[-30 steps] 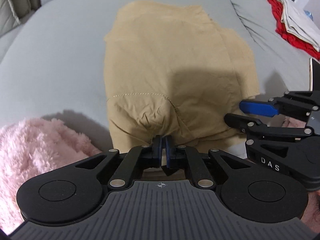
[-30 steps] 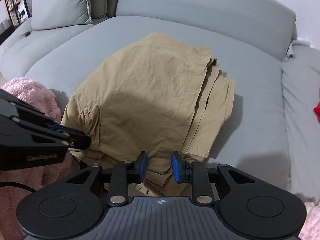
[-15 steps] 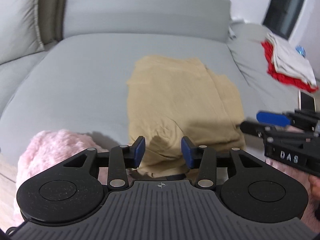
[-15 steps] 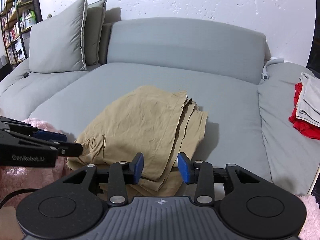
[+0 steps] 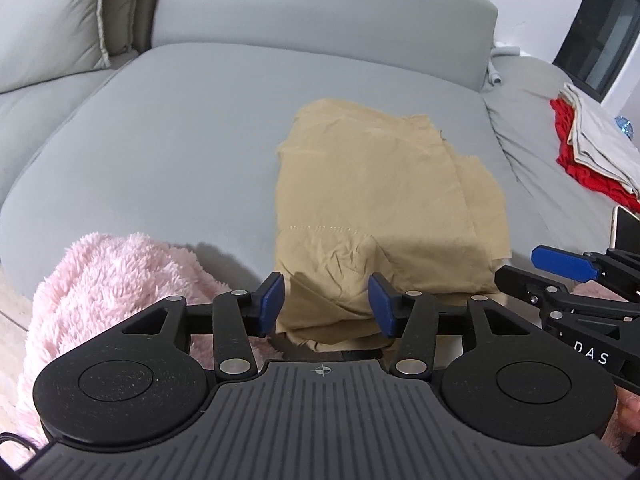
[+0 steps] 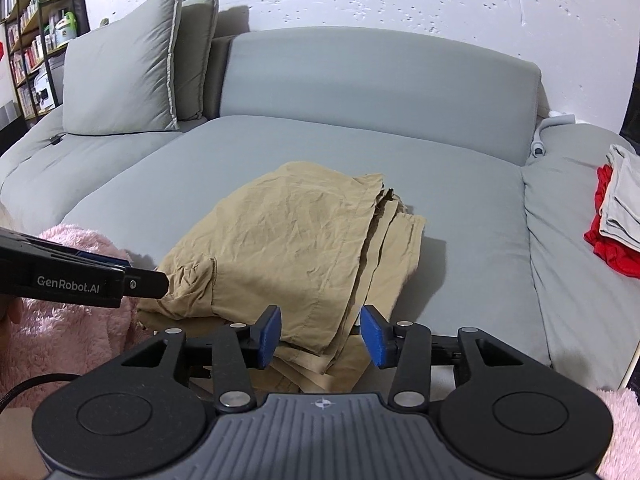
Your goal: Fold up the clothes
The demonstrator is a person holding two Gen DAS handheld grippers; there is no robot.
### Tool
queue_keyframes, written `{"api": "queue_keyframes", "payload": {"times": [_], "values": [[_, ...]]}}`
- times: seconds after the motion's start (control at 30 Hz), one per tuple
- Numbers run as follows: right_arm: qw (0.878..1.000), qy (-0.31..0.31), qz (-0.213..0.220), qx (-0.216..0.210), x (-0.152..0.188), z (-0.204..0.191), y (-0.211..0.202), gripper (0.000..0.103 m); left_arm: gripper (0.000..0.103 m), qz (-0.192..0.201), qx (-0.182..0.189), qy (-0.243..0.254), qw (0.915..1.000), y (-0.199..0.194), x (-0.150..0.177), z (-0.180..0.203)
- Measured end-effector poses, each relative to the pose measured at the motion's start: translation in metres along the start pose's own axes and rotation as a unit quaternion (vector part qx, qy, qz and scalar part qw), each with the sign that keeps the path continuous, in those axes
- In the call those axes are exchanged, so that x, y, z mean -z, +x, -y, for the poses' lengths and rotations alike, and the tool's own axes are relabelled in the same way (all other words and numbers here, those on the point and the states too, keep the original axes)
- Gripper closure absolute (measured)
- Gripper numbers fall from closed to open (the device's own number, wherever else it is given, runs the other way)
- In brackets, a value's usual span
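Observation:
A tan garment (image 5: 380,208) lies folded in a thick stack on the grey sofa seat (image 5: 180,152), its near edge hanging at the seat's front; it also shows in the right wrist view (image 6: 296,240). My left gripper (image 5: 326,306) is open and empty, its blue pads apart just in front of the garment's near left corner. My right gripper (image 6: 320,338) is open and empty at the garment's near right corner. Each gripper shows from the side in the other's view, the right one (image 5: 560,272) and the left one (image 6: 144,280).
A fluffy pink blanket (image 5: 112,280) lies at the near left of the seat. A red and grey pile of folded clothes (image 5: 592,156) sits on the right cushion. Grey pillows (image 6: 128,80) stand at the back left. A phone (image 5: 624,228) lies at the right edge.
My left gripper let go of the garment's near edge and opened. Both grippers opened wider and pulled back and up from the garment, which now lies still on the seat.

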State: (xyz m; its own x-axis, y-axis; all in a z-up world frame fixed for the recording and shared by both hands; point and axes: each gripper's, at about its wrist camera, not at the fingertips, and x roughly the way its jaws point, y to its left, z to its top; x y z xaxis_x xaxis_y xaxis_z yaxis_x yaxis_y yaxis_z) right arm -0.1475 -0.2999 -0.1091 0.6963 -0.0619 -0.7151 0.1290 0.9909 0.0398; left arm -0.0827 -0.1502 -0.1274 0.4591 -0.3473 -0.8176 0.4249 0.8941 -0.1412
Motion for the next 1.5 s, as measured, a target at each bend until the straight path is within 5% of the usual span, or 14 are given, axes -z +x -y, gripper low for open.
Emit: {"api": "queue_keyframes", "payload": {"times": [1.0, 1.3, 1.33, 1.4, 1.5], "values": [[0.999, 0.032, 0.010, 0.002, -0.007, 0.012, -0.005, 0.058, 0.048, 0.014, 0.023, -0.003, 0.9996, -0.005, 0.000, 0.001], [0.998, 0.057, 0.006, 0.002, -0.043, 0.033, 0.023, 0.060, 0.049, 0.035, 0.028, -0.010, 0.9989, 0.016, -0.052, -0.001], [0.999, 0.054, 0.007, 0.003, -0.050, 0.034, 0.033, 0.062, 0.052, 0.039, 0.024, -0.003, 0.9989, 0.024, -0.063, 0.002], [0.999, 0.048, 0.008, 0.006, -0.064, 0.037, 0.052, 0.087, 0.058, 0.043, 0.019, 0.008, 0.9989, 0.036, -0.076, 0.007], [0.999, 0.039, 0.010, 0.011, -0.086, 0.042, 0.080, 0.094, 0.090, 0.042, 0.015, 0.024, 0.9987, 0.063, -0.097, 0.015]]}}
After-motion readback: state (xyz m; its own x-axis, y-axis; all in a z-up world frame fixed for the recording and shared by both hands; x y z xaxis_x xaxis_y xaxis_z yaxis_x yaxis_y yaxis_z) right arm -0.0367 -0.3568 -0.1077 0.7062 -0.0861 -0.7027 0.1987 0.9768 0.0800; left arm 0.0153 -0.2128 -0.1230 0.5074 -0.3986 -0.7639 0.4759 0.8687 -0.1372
